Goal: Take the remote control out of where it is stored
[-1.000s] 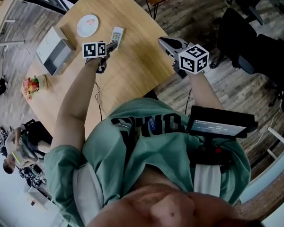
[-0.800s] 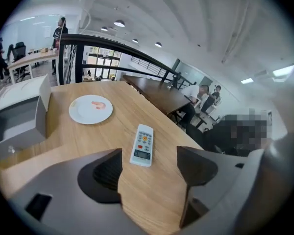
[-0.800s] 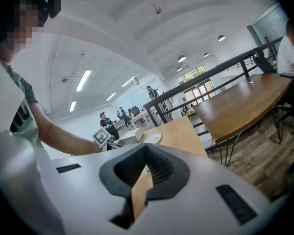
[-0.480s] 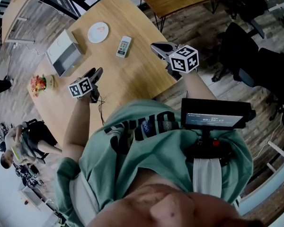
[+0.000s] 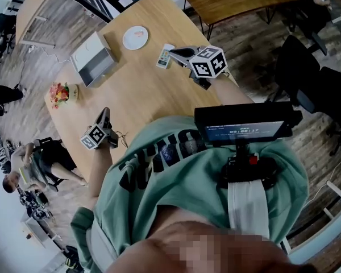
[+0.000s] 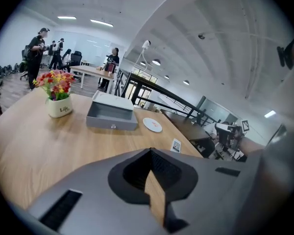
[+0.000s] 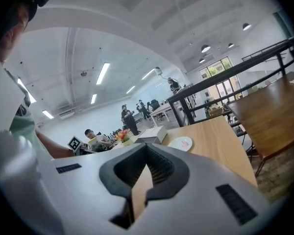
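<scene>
open-plan office vibe, long wooden surface [image 5: 137, 98], black office chairs [image 5: 298, 67], strip lights [image 7: 102, 73] overhead, people [image 6: 36, 50] hanging around desks [image 6: 90, 71] out back

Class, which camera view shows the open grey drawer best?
The left gripper view: the drawer stands large, with its front face and inside clear. The head view shows it small, from above; the right gripper view, far off.
</scene>
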`<state>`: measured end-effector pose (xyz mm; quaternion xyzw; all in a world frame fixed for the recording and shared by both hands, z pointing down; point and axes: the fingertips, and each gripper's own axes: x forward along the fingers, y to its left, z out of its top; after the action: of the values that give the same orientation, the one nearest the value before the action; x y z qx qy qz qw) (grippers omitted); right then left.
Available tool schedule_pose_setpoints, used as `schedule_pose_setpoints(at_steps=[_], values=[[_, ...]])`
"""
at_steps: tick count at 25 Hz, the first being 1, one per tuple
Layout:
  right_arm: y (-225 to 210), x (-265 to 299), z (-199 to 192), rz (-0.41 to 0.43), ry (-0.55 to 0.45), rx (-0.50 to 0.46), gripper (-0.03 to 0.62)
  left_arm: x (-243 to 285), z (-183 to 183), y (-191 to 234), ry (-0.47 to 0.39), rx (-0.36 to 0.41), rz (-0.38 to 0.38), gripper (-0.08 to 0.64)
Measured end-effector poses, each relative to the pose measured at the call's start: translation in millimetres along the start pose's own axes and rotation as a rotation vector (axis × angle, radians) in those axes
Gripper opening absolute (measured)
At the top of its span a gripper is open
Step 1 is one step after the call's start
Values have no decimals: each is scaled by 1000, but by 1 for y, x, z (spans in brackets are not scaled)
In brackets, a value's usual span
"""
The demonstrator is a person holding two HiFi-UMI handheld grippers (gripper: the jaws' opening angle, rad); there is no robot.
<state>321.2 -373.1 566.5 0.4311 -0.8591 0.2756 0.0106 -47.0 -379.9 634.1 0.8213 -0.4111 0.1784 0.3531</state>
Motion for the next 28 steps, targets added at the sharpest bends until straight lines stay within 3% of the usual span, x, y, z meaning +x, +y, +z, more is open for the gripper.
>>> schedule_pose_setpoints(at_steps=[7,12,16,21,25,28], values=[[54,53,3,28,48,-44,5,-59,-5,39,-75,-3,-23,3],[127,98,-3,26,62,-70,5,-115,-3,94,-146,-1,-52,5],[179,134,-12,25,59,-11,5,-159,12,128,-204,39,-78,5],[225,159,-32,53,73,52,5,-208,22,137,-275,160,-66,5],[268,170,-26,89,55,108,5,-247,25,140,-323,172,-100,5],[296,177,-30,96,41,87,5,-266,15,153,-343,173,-126,5]])
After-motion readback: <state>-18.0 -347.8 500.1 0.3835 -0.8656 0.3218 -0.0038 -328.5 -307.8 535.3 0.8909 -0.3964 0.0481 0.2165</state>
